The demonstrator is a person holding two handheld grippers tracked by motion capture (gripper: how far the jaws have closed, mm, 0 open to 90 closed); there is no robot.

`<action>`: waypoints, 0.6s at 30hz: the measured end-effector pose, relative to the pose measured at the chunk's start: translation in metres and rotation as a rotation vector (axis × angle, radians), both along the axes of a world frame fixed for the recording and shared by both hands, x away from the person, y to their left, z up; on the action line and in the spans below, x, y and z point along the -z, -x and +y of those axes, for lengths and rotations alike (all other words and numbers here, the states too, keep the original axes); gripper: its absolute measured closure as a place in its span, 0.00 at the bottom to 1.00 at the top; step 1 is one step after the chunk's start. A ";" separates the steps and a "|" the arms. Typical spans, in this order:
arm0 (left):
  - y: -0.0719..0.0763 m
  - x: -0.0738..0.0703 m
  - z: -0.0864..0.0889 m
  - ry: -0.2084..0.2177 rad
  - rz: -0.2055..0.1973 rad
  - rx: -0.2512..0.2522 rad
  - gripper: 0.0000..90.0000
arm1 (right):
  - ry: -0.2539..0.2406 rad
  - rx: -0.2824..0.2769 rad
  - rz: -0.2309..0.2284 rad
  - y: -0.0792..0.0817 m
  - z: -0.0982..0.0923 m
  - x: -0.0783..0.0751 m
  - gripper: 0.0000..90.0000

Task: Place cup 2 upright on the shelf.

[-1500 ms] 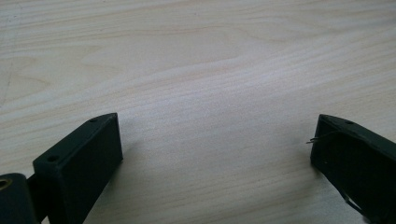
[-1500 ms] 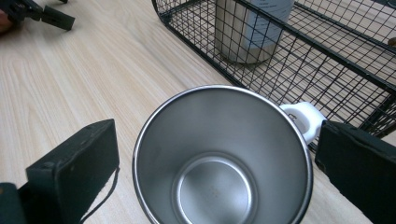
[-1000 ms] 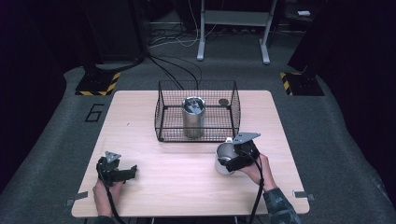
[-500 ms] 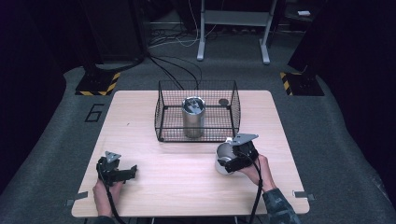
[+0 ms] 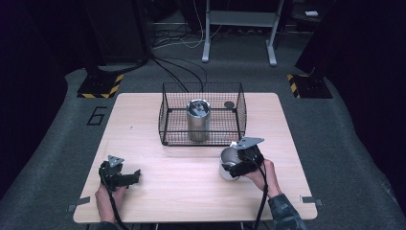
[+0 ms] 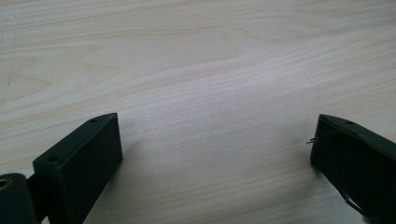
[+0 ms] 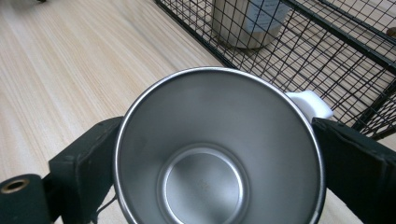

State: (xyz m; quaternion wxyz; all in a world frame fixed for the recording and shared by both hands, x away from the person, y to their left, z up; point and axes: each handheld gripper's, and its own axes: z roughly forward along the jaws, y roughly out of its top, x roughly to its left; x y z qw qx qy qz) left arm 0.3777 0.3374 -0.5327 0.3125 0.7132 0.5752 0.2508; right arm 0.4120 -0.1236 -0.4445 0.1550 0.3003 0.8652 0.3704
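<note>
Centre frame: black wire basket [image 5: 165, 114] holding upright metal canister [image 5: 197, 120]; at its upper right, possibly a small dark disc [image 5: 229, 104].

From above, the black right gripper [image 5: 238, 165] covers most of the shiny steel cup [image 5: 228, 160], so its white handle can't be made out there. In the right gripper view, the cup's near rim and the tall metal canister [image 7: 248, 18] in the black wire basket [image 7: 345, 51] are cut off. A small dark round thing [image 5: 230, 104] in the basket is too tiny to identify.

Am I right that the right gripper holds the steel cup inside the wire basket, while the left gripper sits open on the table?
Not quite: the steel cup in the right gripper is outside the wire basket, just in front of it, as the high view shows. The left gripper does sit open on the table.
</note>
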 end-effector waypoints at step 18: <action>0.000 0.000 0.000 0.000 0.000 0.000 0.02 | -0.021 -0.019 -0.008 0.002 0.004 -0.027 0.07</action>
